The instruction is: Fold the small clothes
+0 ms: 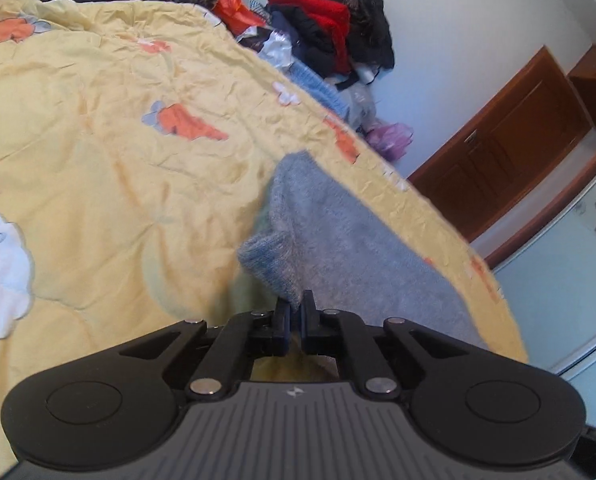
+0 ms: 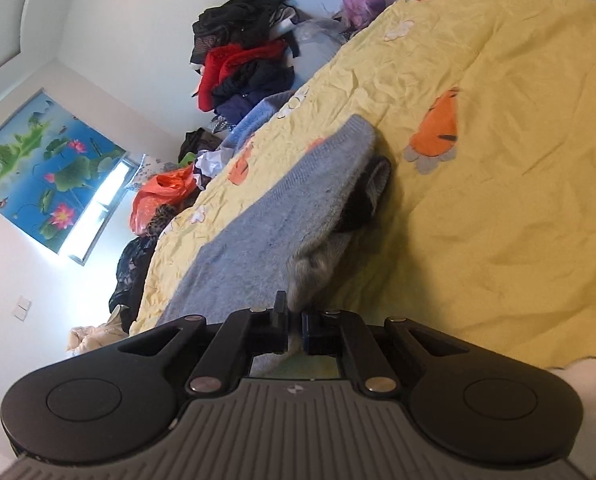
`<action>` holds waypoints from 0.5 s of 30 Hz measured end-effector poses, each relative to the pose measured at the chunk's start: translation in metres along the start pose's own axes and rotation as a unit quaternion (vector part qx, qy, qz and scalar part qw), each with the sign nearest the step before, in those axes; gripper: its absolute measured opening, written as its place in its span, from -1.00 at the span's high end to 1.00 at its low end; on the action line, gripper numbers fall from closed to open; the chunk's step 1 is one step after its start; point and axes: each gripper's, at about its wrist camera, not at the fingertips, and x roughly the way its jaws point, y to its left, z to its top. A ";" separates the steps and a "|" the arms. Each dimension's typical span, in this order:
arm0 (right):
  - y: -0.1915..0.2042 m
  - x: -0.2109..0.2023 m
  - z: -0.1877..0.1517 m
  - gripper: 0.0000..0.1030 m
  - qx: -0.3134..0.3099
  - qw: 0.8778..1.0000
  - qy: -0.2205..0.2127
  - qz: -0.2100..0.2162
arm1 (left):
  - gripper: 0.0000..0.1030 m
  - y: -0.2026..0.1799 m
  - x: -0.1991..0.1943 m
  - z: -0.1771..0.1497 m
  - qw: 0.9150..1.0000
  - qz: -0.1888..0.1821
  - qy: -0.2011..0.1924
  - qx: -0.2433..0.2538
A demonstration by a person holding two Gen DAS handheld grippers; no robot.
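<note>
FREE: I see bare crumpled yellow quilt with carrot prints (image 1: 98, 168) left of my left tongs and right of my right tongs | BLOCKED: fuzzy grey knit sweater (image 1: 357, 248) directly ahead of both | FAR: heap of dark and red clothes (image 1: 329, 32) beyond the quilt's edge

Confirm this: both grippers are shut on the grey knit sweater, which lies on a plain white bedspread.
One thing is wrong: the bedspread is not plain white. It is yellow with orange carrot shapes, as both wrist views show. The rest holds: the left gripper and the right gripper are each shut on an edge of the grey knit sweater lying on it.
</note>
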 end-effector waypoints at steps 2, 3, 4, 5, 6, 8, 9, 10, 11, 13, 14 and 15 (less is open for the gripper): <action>-0.012 0.007 -0.002 0.61 0.013 1.000 0.016 -0.018 | 0.92 0.011 0.010 -0.005 1.000 0.010 0.020 -0.011; -0.018 0.010 -0.004 0.58 0.027 0.999 0.021 -0.026 | 0.92 0.016 0.015 -0.007 0.999 0.006 0.033 -0.023; -0.020 0.011 -0.006 0.46 0.033 0.999 0.020 -0.029 | 0.91 0.020 0.019 -0.011 0.999 0.000 0.036 -0.035; -0.019 0.011 -0.007 0.20 0.033 0.999 0.015 -0.025 | 0.87 0.022 0.018 -0.012 0.998 -0.004 0.029 -0.048; -0.017 0.009 -0.008 0.03 0.030 0.999 0.006 -0.018 | 0.81 0.023 0.019 -0.012 0.998 -0.008 0.027 -0.061; -0.011 0.006 -0.006 -0.56 0.018 1.000 -0.010 -0.013 | 0.58 0.027 0.022 -0.010 0.996 -0.025 0.024 -0.086; -0.008 0.005 -0.003 -0.62 0.011 1.000 -0.018 -0.016 | 0.37 0.029 0.024 -0.009 0.994 -0.039 0.021 -0.101; -0.006 0.005 0.000 -0.65 0.006 0.999 -0.025 -0.023 | 0.27 0.029 0.026 -0.008 0.992 -0.049 0.016 -0.112; -0.005 0.004 0.004 -0.65 0.004 0.999 -0.031 -0.031 | 0.08 0.028 0.027 -0.007 0.992 -0.054 0.011 -0.116; -0.008 0.001 0.010 -0.65 0.010 0.998 -0.046 -0.041 | -0.08 0.019 0.031 -0.004 0.993 -0.049 -0.003 -0.108; -0.009 -0.001 0.013 -0.65 0.013 0.998 -0.053 -0.044 | -0.09 0.015 0.034 -0.003 0.994 -0.041 -0.010 -0.102; -0.009 -0.003 0.015 -0.65 0.014 0.997 -0.060 -0.047 | -0.08 0.011 0.036 -0.002 0.995 -0.032 -0.018 -0.095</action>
